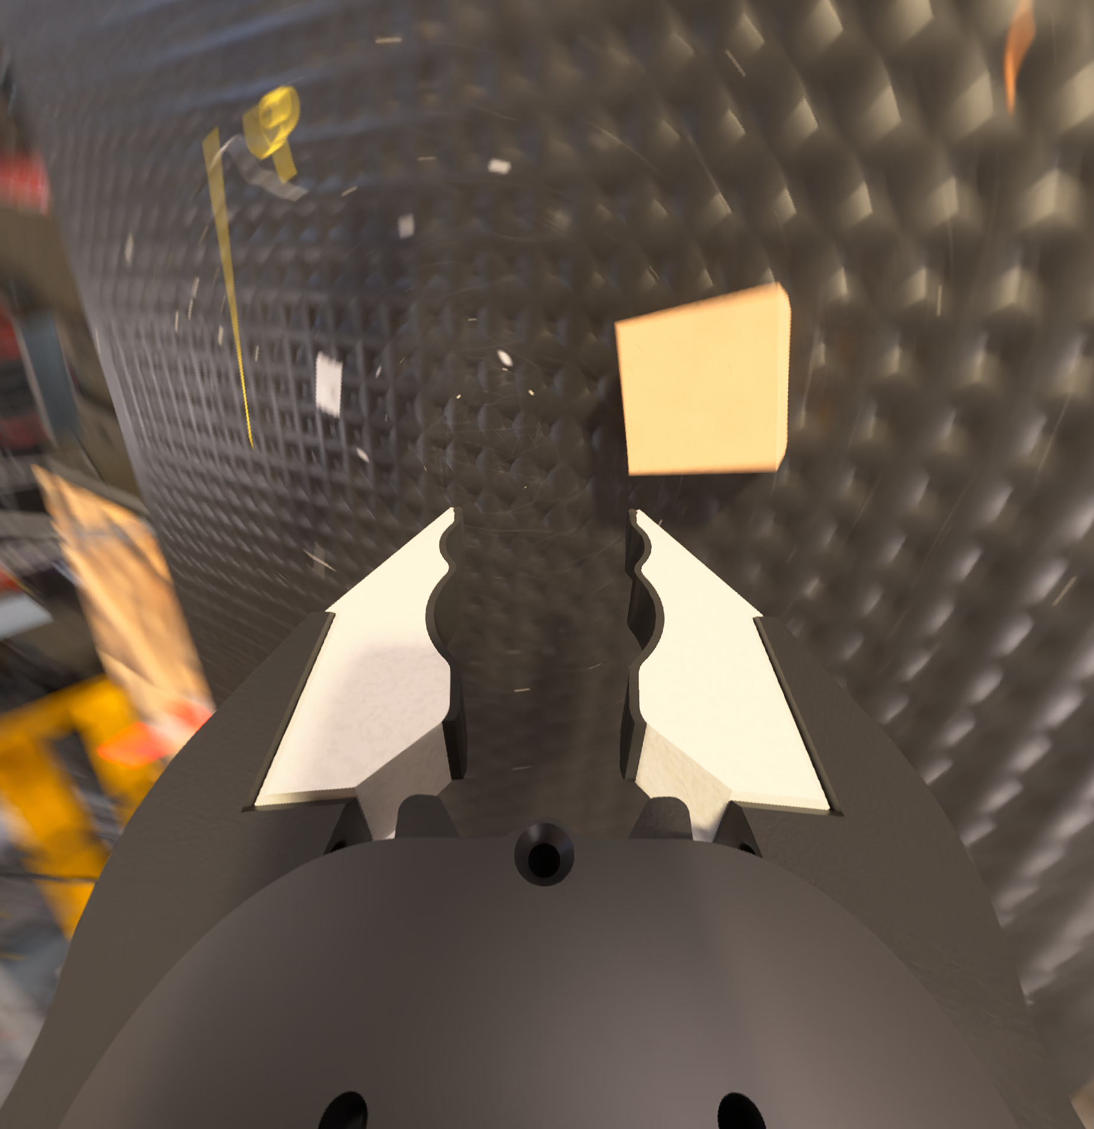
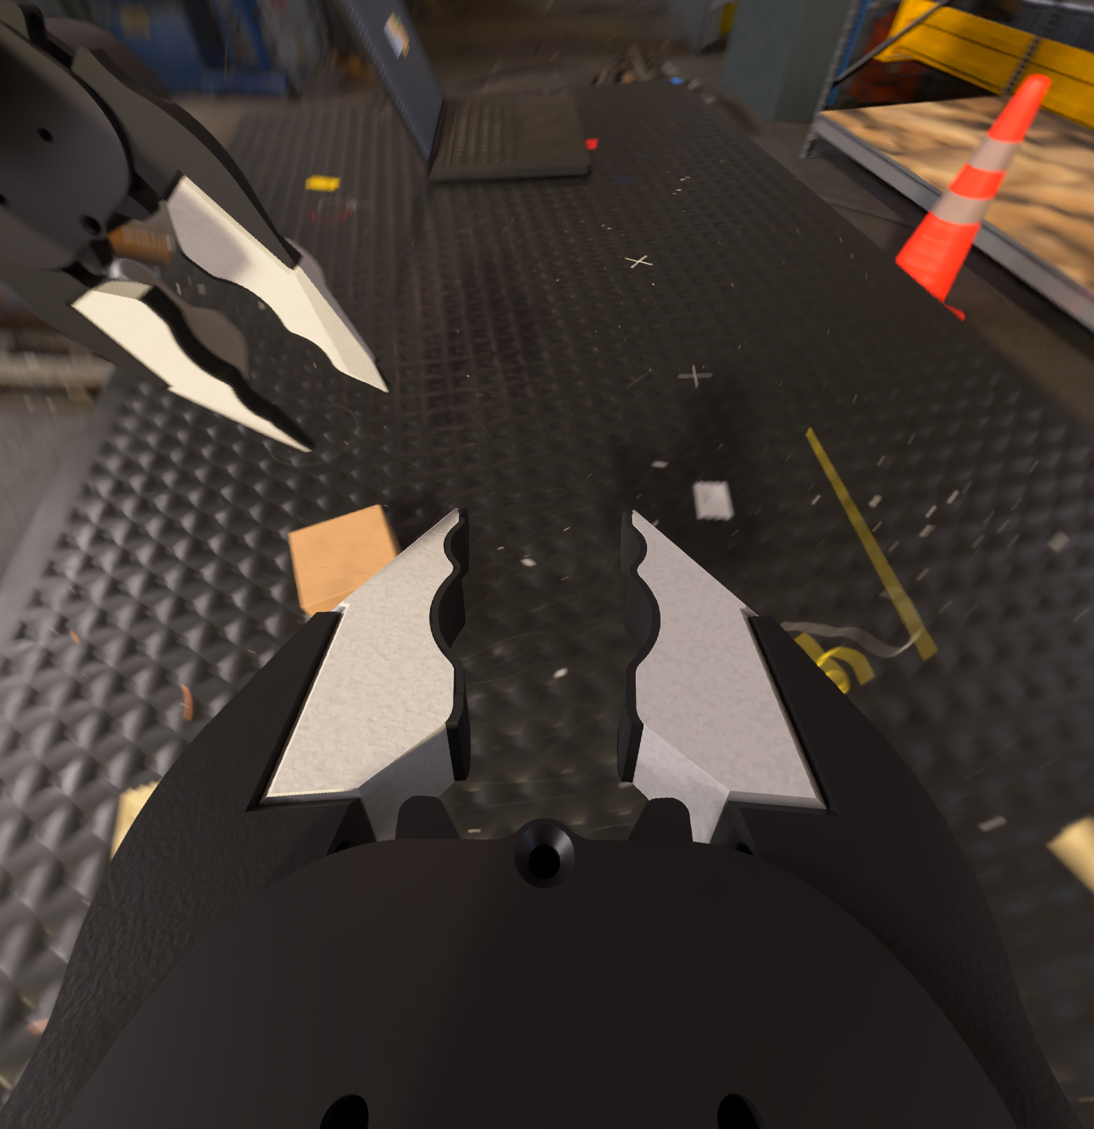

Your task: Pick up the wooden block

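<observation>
The wooden block (image 1: 703,385) is a pale tan cube lying on the dark studded mat (image 1: 899,427). In the left wrist view it sits just ahead and to the right of my left gripper (image 1: 541,513), which is open and empty above the mat. In the right wrist view the block (image 2: 340,556) lies to the left of my right gripper (image 2: 543,516), partly hidden behind its left finger. The right gripper is open and empty. The left gripper (image 2: 349,418) also shows there at the upper left, open, hovering above the block.
An open laptop (image 2: 471,122) stands at the mat's far end. An orange traffic cone (image 2: 972,195) stands at the right beside a wooden shelf (image 2: 960,159). A yellow tape strip (image 2: 868,544), a curl of yellow tape (image 2: 838,666) and small paper scraps (image 2: 712,500) lie on the mat.
</observation>
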